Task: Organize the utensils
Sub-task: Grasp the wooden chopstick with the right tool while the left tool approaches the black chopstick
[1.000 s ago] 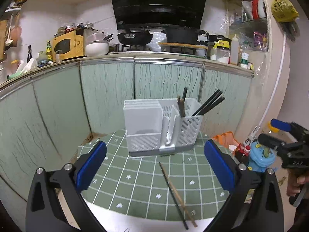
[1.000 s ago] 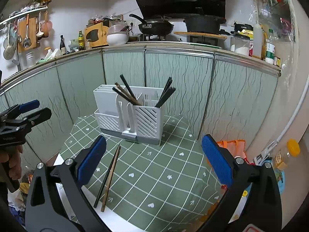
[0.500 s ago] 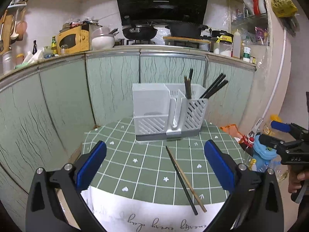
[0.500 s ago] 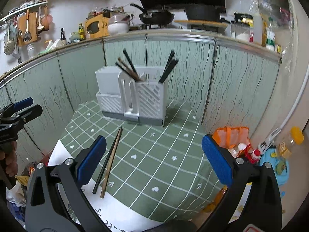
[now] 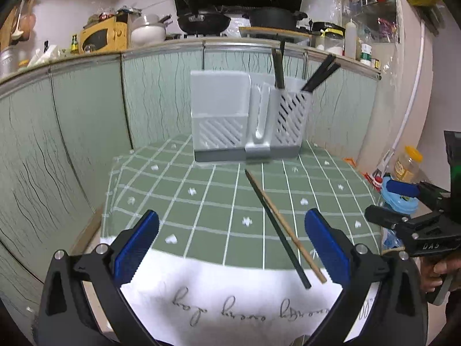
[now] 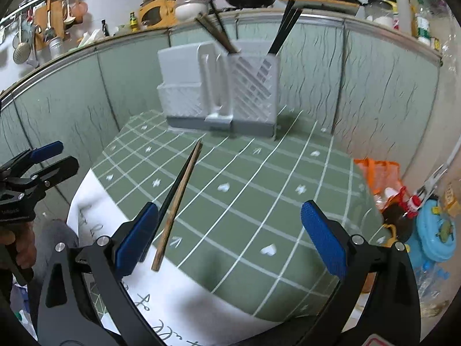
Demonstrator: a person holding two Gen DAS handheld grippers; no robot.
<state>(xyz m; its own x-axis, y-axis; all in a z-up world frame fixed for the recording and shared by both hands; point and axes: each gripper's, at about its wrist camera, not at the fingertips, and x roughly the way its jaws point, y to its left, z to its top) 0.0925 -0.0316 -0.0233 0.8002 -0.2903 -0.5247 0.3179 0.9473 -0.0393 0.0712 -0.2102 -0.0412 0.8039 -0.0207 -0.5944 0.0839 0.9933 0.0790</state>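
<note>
Nearest in the left wrist view, the left gripper point(image 5: 232, 246) has its blue-padded fingers point(image 5: 135, 248) spread wide and empty above the near edge of the bench point(image 5: 201, 201). A white cloth point(image 5: 230, 294) with cursive writing hangs over that edge, and a green checked cloth point(image 5: 219, 190) covers the bench top beyond it.

In the right wrist view the right gripper point(image 6: 229, 238) is likewise released, its fingers point(image 6: 322, 239) wide apart and holding nothing, low over the green cloth. The left pad sits just in front of the near ends of two chopsticks.

The dark chopstick point(image 5: 276, 232) and the wooden chopstick point(image 5: 294, 239) lie side by side on the bench, touching along part of their length, their far tips pointing toward the rack and their near ends over the white cloth. In the left view they lie between the fingers, closer to the right one.

Farther back, at the far side of the bench, stands a pale grey rack point(image 5: 245, 121) with slotted walls. Its right compartment holds brown chopsticks point(image 6: 219, 36) leaning left and black chopsticks point(image 6: 283, 30) leaning right.

Behind the bench, green panels point(image 5: 86, 109) rise to a counter carrying a pan point(image 5: 203, 23) and a pot point(image 5: 272, 18).
</note>
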